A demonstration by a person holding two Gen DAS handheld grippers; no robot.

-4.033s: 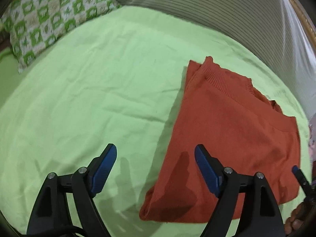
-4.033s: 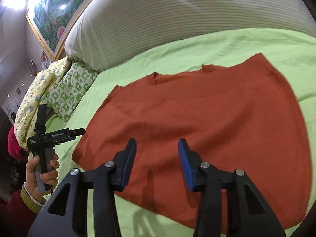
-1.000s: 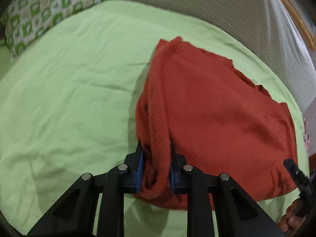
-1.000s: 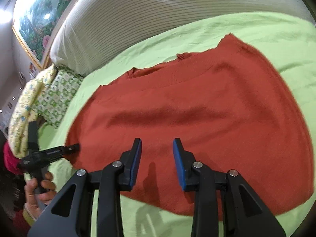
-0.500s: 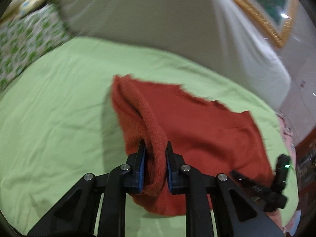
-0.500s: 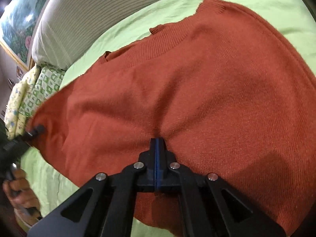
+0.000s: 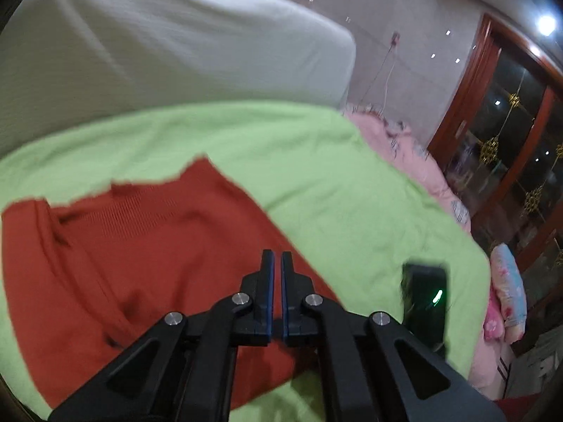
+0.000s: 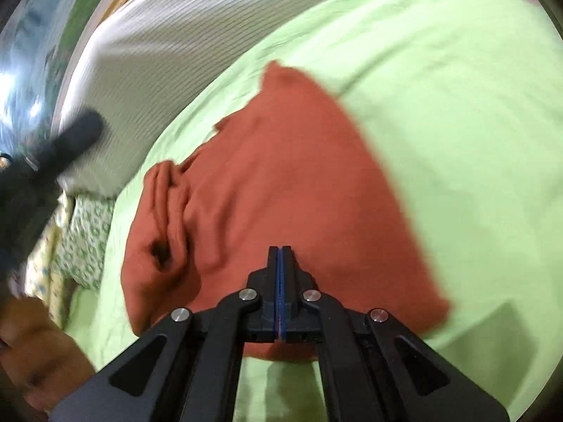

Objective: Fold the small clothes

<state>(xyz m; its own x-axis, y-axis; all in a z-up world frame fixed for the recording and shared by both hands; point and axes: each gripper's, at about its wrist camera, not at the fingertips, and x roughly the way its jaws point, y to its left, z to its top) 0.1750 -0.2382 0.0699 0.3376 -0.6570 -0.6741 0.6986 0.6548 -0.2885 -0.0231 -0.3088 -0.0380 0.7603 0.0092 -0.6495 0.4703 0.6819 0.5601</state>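
On the bed: a red sweater (image 7: 147, 246) lies on a green sheet (image 7: 352, 190).
Left claw (image 7: 277, 263): it points forward over the sweater's lower edge. Its 2 blue pads are almost together, with a thin slit between them. I cannot tell if cloth is in the slit.
Right claw (image 8: 279, 256): it points forward over the sweater's near edge. Its 2 blue pads are pressed tight together. I cannot tell if they pinch any cloth.
Hand (image 8: 38, 348): it shows blurry at the lower left of the right view, under the other black tool.
Sweater shape: it is a soft knit with a ribbed neck at the far side. One side is bunched into thick folds (image 8: 169, 211). The rest is mostly flat.
Sheet: smooth, with small wrinkles.
Headboard (image 7: 158, 45): white, padded, with fine stripes, behind the sheet.
Pink blanket (image 7: 415, 154): fluffy, at the bed's far edge.
Pillow (image 8: 84, 235): green and white checks, beside the sweater's bunched side.
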